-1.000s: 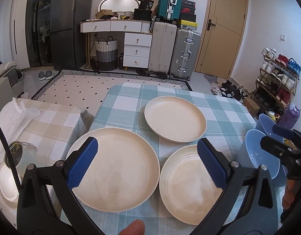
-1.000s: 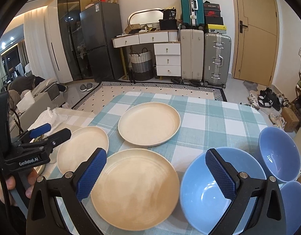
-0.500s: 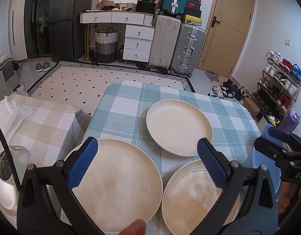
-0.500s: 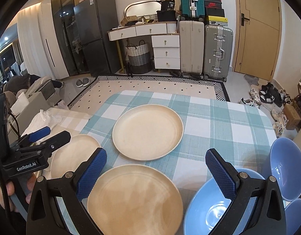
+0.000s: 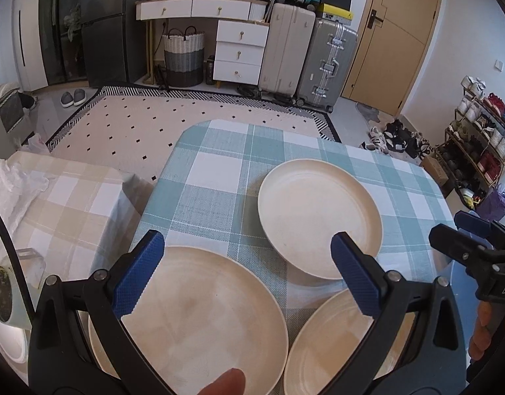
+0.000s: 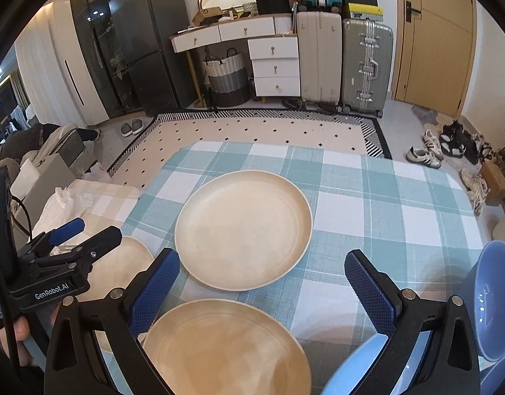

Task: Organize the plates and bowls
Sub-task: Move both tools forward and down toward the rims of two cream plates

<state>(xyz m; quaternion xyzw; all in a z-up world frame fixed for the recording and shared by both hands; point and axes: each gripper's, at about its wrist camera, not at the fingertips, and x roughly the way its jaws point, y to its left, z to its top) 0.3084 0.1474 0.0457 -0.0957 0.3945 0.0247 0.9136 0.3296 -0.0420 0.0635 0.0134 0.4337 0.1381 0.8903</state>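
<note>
Three cream plates lie on the teal checked tablecloth. The far plate sits mid-table. A large plate lies near left, and another near centre. Blue bowls stand at the right, one low by the right finger. My left gripper hovers open over the near plates, holding nothing. My right gripper is open above the centre plate, empty; it also shows from the side.
A low beige checked table with crumpled white plastic stands left of the main table. Suitcases, white drawers and a basket line the far wall. A shoe rack is at the right. A fingertip shows at the bottom.
Both grippers have drawn back and tilted up, so the plates and bowls slid lower in each view. Both stay open and no dish has moved.
</note>
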